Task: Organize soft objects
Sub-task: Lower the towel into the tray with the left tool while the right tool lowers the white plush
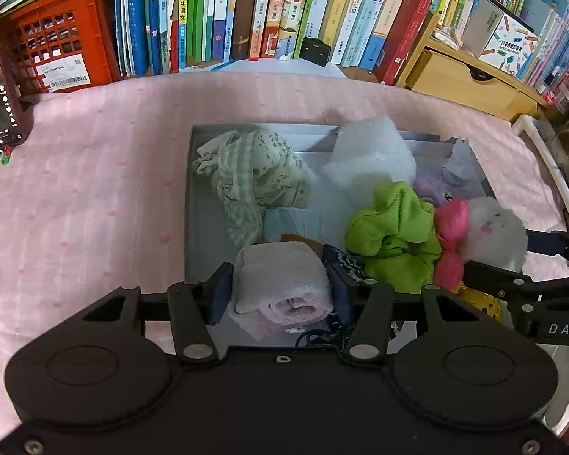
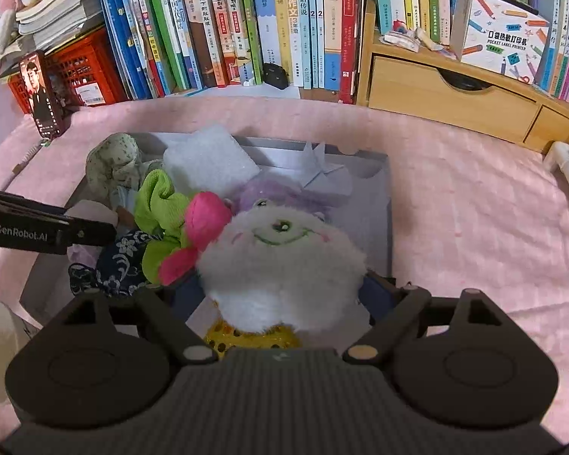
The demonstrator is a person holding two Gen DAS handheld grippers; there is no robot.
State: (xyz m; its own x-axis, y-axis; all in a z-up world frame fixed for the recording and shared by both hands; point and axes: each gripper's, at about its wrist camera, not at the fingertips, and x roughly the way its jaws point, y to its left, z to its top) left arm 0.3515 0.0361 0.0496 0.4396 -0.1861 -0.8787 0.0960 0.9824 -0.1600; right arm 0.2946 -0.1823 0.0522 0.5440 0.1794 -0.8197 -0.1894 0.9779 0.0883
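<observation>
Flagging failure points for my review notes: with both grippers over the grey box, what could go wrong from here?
1. The box is crowded; setting the rolled pink towel down may trap the navy floral cloth.
2. The white plush bulges past the right gripper and could slip.
3. The left gripper works close beside the right; they might collide.

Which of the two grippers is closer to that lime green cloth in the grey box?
Left, by a narrow margin. The left gripper, closed on a rolled pale pink towel, sits right beside the lime green cloth. The right gripper holds a fluffy white plush toy just beyond it.
</observation>
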